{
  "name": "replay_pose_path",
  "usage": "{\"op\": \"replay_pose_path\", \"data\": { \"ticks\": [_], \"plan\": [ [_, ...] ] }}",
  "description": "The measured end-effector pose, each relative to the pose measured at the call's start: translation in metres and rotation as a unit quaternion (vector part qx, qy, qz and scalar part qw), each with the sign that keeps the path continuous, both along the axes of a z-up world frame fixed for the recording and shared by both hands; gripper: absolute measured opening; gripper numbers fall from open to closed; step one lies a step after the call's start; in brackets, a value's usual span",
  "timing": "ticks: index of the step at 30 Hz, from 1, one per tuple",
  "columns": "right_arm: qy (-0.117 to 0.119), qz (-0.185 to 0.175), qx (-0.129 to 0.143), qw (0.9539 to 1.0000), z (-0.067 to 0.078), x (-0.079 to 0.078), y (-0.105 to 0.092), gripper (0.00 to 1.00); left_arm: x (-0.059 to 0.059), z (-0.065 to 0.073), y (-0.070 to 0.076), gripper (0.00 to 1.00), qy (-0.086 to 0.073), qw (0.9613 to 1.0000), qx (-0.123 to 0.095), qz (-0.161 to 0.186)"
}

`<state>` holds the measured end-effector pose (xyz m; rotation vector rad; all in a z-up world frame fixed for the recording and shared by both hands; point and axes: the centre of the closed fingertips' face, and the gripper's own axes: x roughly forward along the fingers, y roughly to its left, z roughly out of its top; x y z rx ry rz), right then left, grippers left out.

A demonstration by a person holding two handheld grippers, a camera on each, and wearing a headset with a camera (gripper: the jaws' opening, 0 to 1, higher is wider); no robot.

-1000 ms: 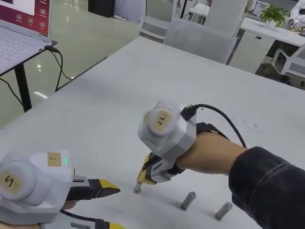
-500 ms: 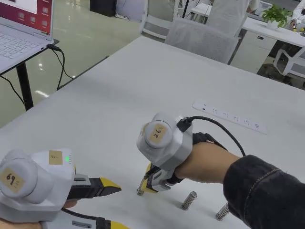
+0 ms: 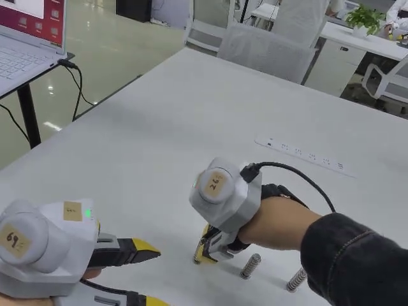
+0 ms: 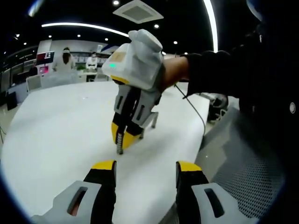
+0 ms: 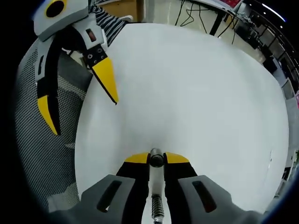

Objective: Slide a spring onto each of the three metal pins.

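1. Where its yellow-tipped jaws close, the right gripper [image 5: 156, 157] clamps a thin silver metal pin [image 5: 156, 160] with a grey coil spring [image 5: 157, 206] on its shaft.
2. Two more grey springs [image 3: 251, 266] sit just beside it on the white table [image 3: 191, 115].
3. The left gripper [image 4: 145, 165] hovers nearby, jaws apart.

Your white table [image 3: 159, 127] carries a white power strip [image 3: 305, 153], lying flat toward its far right side. Off the table's left, an open laptop [image 3: 25, 38] sits on a separate stand, a black cable [image 3: 80, 83] drooping from it. Beyond the far edge you have a grey chair [image 3: 268, 54] and a potted plant [image 3: 364, 18]
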<state>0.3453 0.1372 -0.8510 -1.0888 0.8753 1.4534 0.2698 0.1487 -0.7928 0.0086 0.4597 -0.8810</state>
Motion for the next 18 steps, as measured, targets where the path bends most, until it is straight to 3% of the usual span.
{"op": "replay_pose_path", "data": {
  "ticks": [18],
  "plan": [
    [0.005,-0.006,-0.018,0.9998,-0.013,-0.003,-0.011,0.13,0.0,-0.001,0.0,0.45,0.002,1.0,-0.001,-0.001]
  ]
}}
